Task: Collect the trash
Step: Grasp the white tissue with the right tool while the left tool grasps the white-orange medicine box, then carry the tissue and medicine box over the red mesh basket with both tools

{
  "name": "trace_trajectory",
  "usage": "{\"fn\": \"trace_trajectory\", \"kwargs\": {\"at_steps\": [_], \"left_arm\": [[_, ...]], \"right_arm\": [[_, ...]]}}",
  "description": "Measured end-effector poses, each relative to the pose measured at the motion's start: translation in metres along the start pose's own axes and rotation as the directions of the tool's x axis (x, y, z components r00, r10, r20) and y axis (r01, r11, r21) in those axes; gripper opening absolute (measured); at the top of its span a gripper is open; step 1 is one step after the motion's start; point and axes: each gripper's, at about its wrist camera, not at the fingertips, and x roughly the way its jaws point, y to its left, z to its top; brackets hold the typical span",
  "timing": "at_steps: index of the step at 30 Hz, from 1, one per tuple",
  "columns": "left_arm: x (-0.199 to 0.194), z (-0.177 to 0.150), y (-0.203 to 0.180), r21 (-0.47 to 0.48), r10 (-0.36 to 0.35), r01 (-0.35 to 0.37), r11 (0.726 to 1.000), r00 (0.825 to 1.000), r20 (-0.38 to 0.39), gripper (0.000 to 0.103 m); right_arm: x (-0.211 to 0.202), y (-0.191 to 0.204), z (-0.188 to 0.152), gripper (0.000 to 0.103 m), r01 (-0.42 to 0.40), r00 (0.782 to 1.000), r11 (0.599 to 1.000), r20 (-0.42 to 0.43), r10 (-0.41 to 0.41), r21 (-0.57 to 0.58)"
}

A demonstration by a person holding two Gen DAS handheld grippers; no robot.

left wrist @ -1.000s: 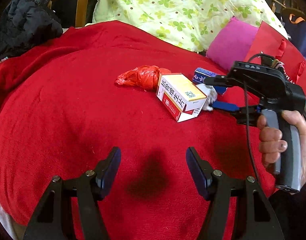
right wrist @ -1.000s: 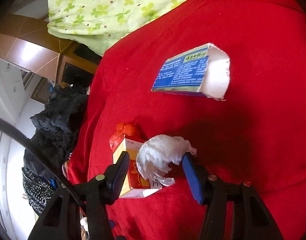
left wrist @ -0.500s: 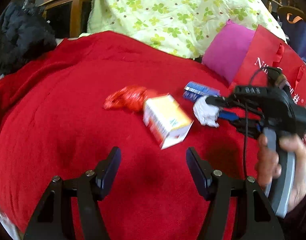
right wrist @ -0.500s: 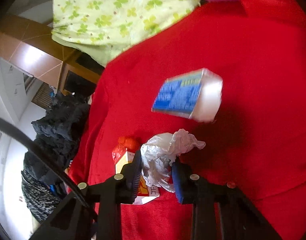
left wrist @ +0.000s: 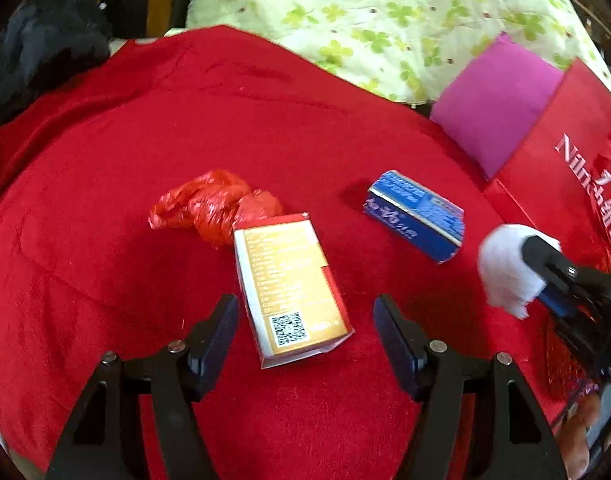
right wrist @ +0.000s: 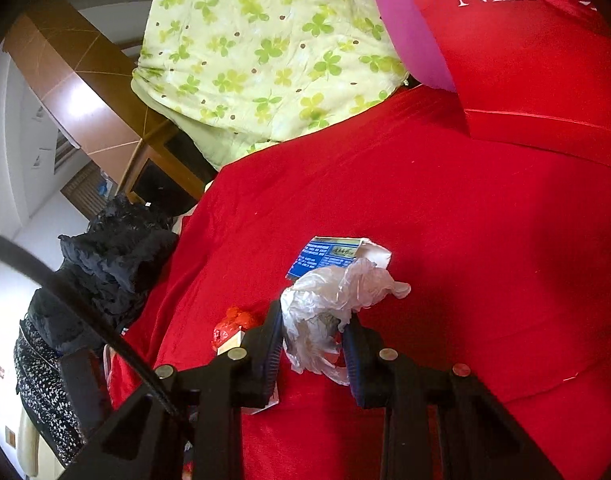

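On the red blanket [left wrist: 105, 160] lie a crumpled red plastic bag [left wrist: 213, 208], an orange-and-white medicine box [left wrist: 289, 284] and a blue box [left wrist: 415, 216]. My left gripper [left wrist: 305, 316] hovers low over the orange box, whose near end sits between the fingers. Its jaws are closing, and the pads stay clear of the box. My right gripper [right wrist: 313, 344] is shut on a crumpled white plastic wad [right wrist: 329, 304] and holds it above the blanket. In the left wrist view the right gripper [left wrist: 545, 276] and the wad [left wrist: 505, 272] are at the right, near the red paper bag [left wrist: 557, 184].
The red paper bag [right wrist: 525, 48] stands at the blanket's right, with a pink cushion [left wrist: 501, 116] behind it. A green clover quilt [left wrist: 385, 20] is heaped at the back. Black clothes [left wrist: 37, 48] are piled at the far left, beside wooden furniture [right wrist: 85, 92].
My right gripper shut on the white wad and raised it to the right, toward the red bag. My left gripper advanced until the orange box's near end lay between its fingers.
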Motion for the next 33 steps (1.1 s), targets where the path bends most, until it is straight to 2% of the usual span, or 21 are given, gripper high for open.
{"fn": "trace_trajectory", "kwargs": {"at_steps": [1, 3, 9, 14, 18, 23, 33], "left_arm": [[0.003, -0.001, 0.001, -0.006, -0.004, 0.004, 1.0, 1.0, -0.007, 0.057], [0.006, -0.003, 0.003, -0.016, -0.014, 0.013, 1.0, 1.0, -0.02, 0.057], [-0.009, -0.011, 0.0, -0.004, -0.031, 0.031, 0.999, 0.999, 0.009, 0.056], [-0.04, -0.022, -0.012, 0.048, -0.042, 0.038, 0.998, 0.997, 0.067, 0.056], [-0.066, -0.026, -0.024, 0.096, -0.022, 0.011, 0.995, 0.993, 0.116, 0.056], [-0.103, -0.031, -0.035, 0.147, -0.012, -0.017, 0.989, 0.981, 0.195, 0.055], [-0.144, -0.033, -0.062, 0.208, -0.052, -0.006, 0.978, 0.96, 0.274, 0.055]], "right_arm": [[-0.002, 0.0, 0.001, 0.03, 0.0, 1.0, 1.0, 0.002, 0.0, -0.003], [-0.004, 0.0, 0.001, 0.03, 0.0, 1.0, 1.0, 0.008, 0.0, -0.011], [-0.017, 0.006, -0.001, 0.03, 0.007, 0.999, 0.998, 0.052, -0.004, -0.059], [-0.03, 0.006, 0.001, 0.03, 0.003, 0.996, 0.997, 0.087, 0.004, -0.081], [-0.04, 0.006, 0.0, 0.03, 0.006, 0.994, 0.995, 0.11, 0.005, -0.101], [-0.057, 0.01, -0.002, 0.03, 0.019, 0.989, 0.989, 0.145, 0.002, -0.148], [-0.099, 0.018, -0.012, 0.03, 0.041, 0.974, 0.967, 0.226, 0.017, -0.25]]}}
